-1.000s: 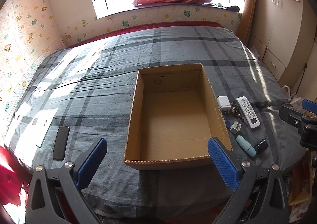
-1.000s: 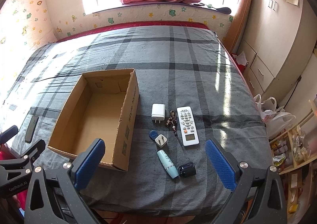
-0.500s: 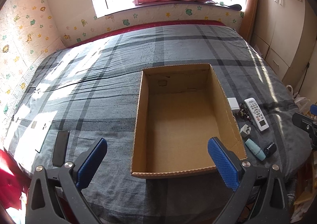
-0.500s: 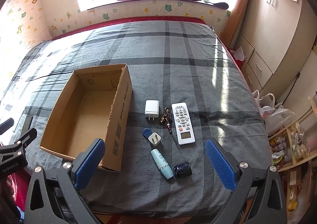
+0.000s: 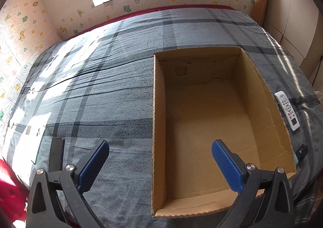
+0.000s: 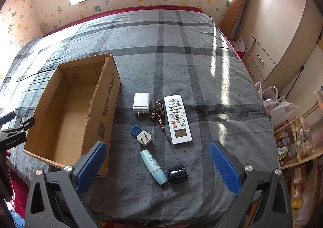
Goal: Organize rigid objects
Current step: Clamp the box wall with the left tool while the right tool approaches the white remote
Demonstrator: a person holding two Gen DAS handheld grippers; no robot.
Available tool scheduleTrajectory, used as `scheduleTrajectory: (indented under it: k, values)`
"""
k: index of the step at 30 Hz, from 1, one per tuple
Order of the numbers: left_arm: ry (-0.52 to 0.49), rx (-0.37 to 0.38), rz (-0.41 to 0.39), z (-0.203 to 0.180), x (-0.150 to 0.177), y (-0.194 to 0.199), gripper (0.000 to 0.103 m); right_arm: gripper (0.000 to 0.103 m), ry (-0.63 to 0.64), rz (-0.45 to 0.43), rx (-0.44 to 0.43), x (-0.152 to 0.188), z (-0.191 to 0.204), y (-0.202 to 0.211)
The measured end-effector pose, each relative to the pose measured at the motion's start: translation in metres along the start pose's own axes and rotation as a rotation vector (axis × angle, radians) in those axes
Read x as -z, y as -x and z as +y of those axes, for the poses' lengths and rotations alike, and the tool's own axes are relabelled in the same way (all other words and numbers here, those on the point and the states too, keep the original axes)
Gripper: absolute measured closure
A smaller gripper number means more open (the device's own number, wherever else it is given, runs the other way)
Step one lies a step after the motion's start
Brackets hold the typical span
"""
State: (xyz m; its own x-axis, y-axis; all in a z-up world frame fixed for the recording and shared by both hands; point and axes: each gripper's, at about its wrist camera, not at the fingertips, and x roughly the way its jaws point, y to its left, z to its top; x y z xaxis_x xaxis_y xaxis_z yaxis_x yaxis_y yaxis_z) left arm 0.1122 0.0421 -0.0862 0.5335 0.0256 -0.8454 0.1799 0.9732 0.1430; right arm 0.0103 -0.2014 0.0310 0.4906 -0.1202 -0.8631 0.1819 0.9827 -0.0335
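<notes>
Currently right tool is hovering wide open, empty, nearest the teal bottle lying lengthwise between its fingers.

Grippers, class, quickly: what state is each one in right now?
Left gripper: open, holding nothing.
Right gripper: open, holding nothing.

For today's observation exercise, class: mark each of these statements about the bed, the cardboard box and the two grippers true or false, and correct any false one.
1. The cardboard box holds nothing. True.
2. The right gripper grips the remote. False: it is open and holds nothing; the white remote lies on the bedspread.
3. The white charger lies between box and remote. True.
4. The left gripper is shut. False: it is open.
5. A dark phone lies inside the box. False: it lies on the bedspread, left of the box.
</notes>
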Motion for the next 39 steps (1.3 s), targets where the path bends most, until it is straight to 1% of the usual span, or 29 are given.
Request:
scheduleTrajectory:
  k: [8,13,15,16,17,18,19,20,21,22,23,24,27,30,33,36,39]
  values:
    - [-0.023,0.023,0.042,0.002,-0.008,-0.044,0.0,0.0,-0.021,0.056,0.045,0.004,-0.016,-0.032]
    - [-0.008,0.044,0.076,0.003,-0.012,-0.068,0.0,0.0,-0.03,0.088,0.066,0.009,-0.024,-0.048]
    - [-0.008,0.051,0.08,0.002,-0.012,-0.073,0.002,0.0,-0.032,0.096,0.073,0.01,-0.027,-0.053]
    - [-0.011,0.054,0.083,0.002,-0.012,-0.076,0.008,0.0,-0.034,0.1,0.074,0.01,-0.028,-0.055]
    - [-0.013,0.056,0.09,0.002,-0.012,-0.078,0.018,0.0,-0.036,0.104,0.075,0.011,-0.029,-0.056]
    - [-0.017,0.058,0.099,0.001,-0.012,-0.081,0.023,0.0,-0.037,0.107,0.075,0.011,-0.03,-0.058]
    - [-0.021,0.064,0.108,0.001,-0.012,-0.083,0.036,0.0,-0.039,0.11,0.075,0.011,-0.031,-0.06]
    - [-0.027,0.074,0.116,0.001,-0.012,-0.085,0.052,0.0,-0.04,0.114,0.075,0.011,-0.032,-0.062]
    - [-0.034,0.087,0.125,0.0,-0.012,-0.087,0.061,0.0,-0.04,0.117,0.075,0.011,-0.033,-0.064]
    - [-0.04,0.096,0.135,-0.001,-0.011,-0.09,0.079,0.0,-0.04,0.12,0.074,0.01,-0.034,-0.066]
    - [-0.038,0.079,0.137,0.0,-0.011,-0.092,0.085,0.0,-0.039,0.124,0.073,0.01,-0.034,-0.069]
    - [-0.028,0.074,0.141,0.002,-0.01,-0.094,0.087,0.0,-0.038,0.128,0.071,0.009,-0.035,-0.072]
    - [0.006,0.108,0.15,0.009,-0.009,-0.097,0.089,0.0,-0.031,0.133,0.064,0.006,-0.039,-0.08]
    - [-0.007,0.099,0.148,0.008,-0.009,-0.096,0.089,0.0,-0.015,0.132,0.055,0.0,-0.041,-0.087]
    - [-0.01,0.092,0.15,0.004,-0.01,-0.096,0.089,0.0,0.009,0.12,0.066,-0.007,-0.043,-0.091]
    - [-0.013,0.086,0.148,0.004,-0.011,-0.098,0.089,0.0,0.028,0.115,0.05,-0.014,-0.044,-0.096]
    - [-0.02,0.076,0.149,0.002,-0.01,-0.098,0.089,0.0,0.057,0.127,0.032,-0.02,-0.044,-0.106]
